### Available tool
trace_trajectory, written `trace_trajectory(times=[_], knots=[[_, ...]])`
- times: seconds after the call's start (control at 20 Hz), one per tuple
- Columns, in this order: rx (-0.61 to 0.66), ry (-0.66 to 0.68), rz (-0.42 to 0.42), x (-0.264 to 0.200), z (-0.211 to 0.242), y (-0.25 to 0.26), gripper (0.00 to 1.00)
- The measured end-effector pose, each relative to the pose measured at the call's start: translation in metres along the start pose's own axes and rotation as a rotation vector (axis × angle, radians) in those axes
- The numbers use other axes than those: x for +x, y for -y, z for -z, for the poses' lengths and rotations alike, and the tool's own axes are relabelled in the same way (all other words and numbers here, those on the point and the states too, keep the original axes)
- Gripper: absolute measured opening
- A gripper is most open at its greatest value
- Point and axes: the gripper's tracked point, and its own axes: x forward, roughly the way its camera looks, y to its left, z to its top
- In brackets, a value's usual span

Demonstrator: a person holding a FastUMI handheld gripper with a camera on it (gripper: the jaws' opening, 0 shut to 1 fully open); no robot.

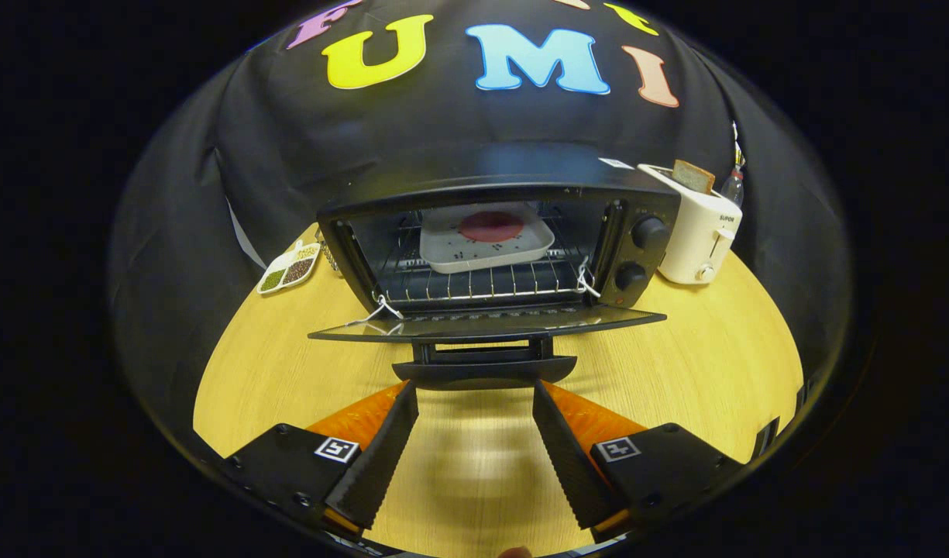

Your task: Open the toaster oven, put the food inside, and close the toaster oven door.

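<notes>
The toaster oven [497, 248] stands toward the far edge of the tabletop [699, 364], close against the booth's black cloth wall. Its door [486, 323] is folded all the way down and lies flat, pointing toward the claw, with the dark door handle [484, 369] at its near edge. Inside, on the wire rack [482, 285], sits a pale square tray [486, 239] carrying a round reddish piece of food [491, 226]; small dark specks dot the tray in front of it. Two black knobs [648, 232] sit one above the other on the oven's right-hand panel.

The claw [476, 391] hangs just short of the door handle, its two ribbed black fingers [385, 449] spread wide with bare wood between them and nothing held. The fingertips lie just beneath the ends of the handle; whether they touch it cannot be told.

To the right of the oven, near the far right edge of the tabletop, stands a white toaster [699, 232] with a slice of bread [692, 176] sticking up from its slot. To the left of the oven, near the far left edge, lies a small divided dish [290, 267] with greenish and brown grains.
</notes>
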Motion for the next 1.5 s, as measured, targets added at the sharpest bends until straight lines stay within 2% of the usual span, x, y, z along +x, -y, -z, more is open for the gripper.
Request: trace_trajectory(times=[0.55, 0.7, 0.9, 1.15, 1.5], knots=[[-0.077, 0.22, 0.014, -0.014, -0.057, 0.003, 0.96], [-0.14, 0.349, 0.014, -0.037, -0.077, 0.003, 0.96], [-0.167, 0.485, -0.019, -0.076, -0.082, 0.005, 0.96], [-0.142, 0.575, -0.013, -0.125, -0.074, 0.035, 0.97], [-0.064, 0.594, 0.028, -0.163, -0.062, 0.1, 0.97]])
